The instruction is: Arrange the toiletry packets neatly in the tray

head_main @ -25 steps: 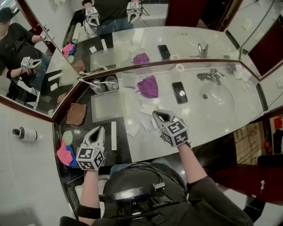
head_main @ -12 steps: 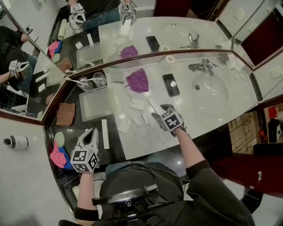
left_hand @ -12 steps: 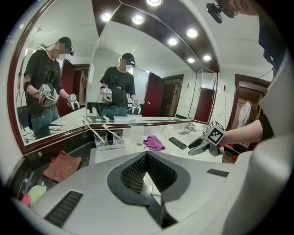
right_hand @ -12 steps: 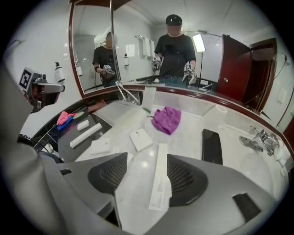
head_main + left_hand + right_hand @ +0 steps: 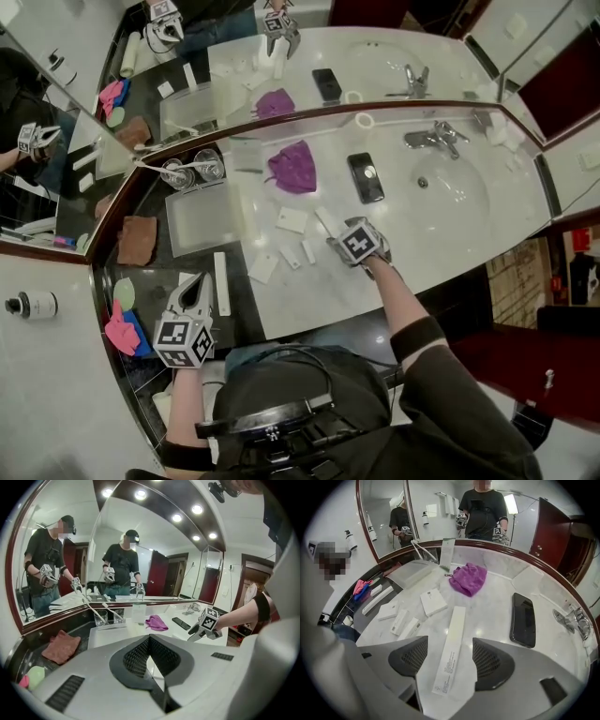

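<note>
**Picking up the long packet**

Our right gripper [image 5: 446, 665] has just been opening its jaws. Released, they flank the long packet [image 5: 452, 641], lower centre on the bench [image 5: 492, 606]. Next we clench it and carry it to the tray [image 5: 414, 575], upper left. The left gripper [image 5: 149, 640] is clenched, empty.

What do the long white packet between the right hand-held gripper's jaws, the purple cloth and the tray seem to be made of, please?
Long white packet: likely matte paper or thin card; flat, crisp edges, small print.
Purple cloth: soft fabric; crumpled folds, no shine.
Tray: perhaps frosted plastic or glass; pale, cloudy surface with a raised rim.
</note>
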Action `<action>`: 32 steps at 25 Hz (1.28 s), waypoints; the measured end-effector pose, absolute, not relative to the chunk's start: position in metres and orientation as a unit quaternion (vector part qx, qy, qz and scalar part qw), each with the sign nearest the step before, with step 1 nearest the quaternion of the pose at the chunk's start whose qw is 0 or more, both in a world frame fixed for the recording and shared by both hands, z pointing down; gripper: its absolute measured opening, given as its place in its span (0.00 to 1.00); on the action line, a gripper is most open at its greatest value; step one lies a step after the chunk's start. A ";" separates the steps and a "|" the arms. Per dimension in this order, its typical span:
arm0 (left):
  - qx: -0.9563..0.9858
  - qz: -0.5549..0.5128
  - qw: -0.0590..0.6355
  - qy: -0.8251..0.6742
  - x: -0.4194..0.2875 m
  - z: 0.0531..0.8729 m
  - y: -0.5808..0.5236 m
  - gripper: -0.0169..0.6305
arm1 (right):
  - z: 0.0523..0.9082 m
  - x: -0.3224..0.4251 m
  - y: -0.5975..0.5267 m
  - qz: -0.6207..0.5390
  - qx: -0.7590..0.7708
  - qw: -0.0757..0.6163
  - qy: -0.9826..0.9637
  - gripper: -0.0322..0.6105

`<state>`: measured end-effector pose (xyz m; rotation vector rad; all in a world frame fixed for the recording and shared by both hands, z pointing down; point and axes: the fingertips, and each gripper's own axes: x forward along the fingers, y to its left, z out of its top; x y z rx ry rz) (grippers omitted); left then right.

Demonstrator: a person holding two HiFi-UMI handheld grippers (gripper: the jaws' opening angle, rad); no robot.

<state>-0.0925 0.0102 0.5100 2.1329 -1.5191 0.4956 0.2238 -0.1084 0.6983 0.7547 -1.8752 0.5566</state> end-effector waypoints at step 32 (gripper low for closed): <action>0.768 0.184 0.252 -0.559 -0.096 0.522 -0.009 0.03 | 0.745 0.220 -0.111 0.247 0.297 0.534 -0.752 0.28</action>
